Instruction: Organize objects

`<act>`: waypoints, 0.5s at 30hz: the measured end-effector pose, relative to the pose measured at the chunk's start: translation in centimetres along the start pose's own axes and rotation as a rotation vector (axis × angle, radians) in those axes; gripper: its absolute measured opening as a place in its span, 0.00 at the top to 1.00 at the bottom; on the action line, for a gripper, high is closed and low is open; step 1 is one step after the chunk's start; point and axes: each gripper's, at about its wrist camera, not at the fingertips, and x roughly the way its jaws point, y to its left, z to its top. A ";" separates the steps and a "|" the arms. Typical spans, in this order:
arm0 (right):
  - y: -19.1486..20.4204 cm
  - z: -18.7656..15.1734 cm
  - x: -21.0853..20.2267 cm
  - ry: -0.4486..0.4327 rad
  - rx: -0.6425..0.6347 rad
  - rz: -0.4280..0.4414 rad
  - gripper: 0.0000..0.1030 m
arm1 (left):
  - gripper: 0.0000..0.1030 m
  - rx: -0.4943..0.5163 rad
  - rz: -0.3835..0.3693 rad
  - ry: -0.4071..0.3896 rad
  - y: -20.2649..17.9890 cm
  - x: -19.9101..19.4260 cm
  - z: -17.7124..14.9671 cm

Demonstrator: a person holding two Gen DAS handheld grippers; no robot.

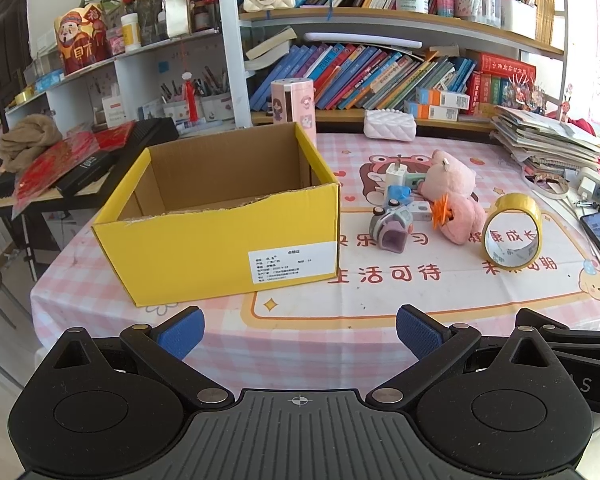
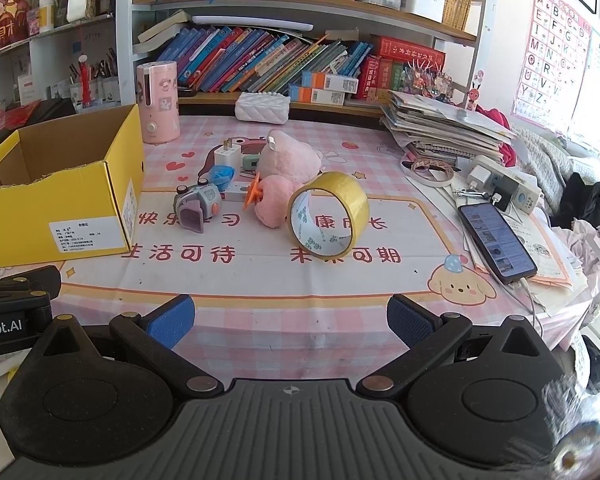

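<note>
An open, empty yellow cardboard box (image 1: 220,236) stands on the table's left side; it also shows in the right wrist view (image 2: 60,216). Right of it lies a cluster: a grey toy camera (image 1: 390,226) (image 2: 198,204), a pink plush toy (image 1: 454,196) (image 2: 288,172), a white charger plug (image 1: 394,172) (image 2: 224,156), a blue item (image 2: 222,174) and a yellow tape roll (image 1: 512,232) (image 2: 328,216) standing on edge. My left gripper (image 1: 298,330) is open and empty near the table's front edge. My right gripper (image 2: 290,320) is open and empty beside it.
A pink cylinder (image 2: 158,102) and a white quilted pouch (image 2: 262,108) stand at the back. A paper stack (image 2: 440,128), power strip (image 2: 508,188) and phone (image 2: 496,240) fill the right side. Bookshelves rise behind the pink tablecloth (image 2: 260,276).
</note>
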 end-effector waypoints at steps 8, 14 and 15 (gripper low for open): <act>-0.1 -0.1 0.0 -0.002 -0.001 0.000 0.00 | 0.00 0.000 0.001 -0.001 0.0 0.0 0.0; -0.1 -0.1 -0.1 -0.001 0.000 0.000 0.00 | 0.00 -0.001 0.005 -0.003 -0.1 0.0 0.0; -0.1 0.0 0.0 -0.002 0.000 0.000 0.00 | 0.00 -0.002 0.005 -0.002 -0.1 0.0 0.0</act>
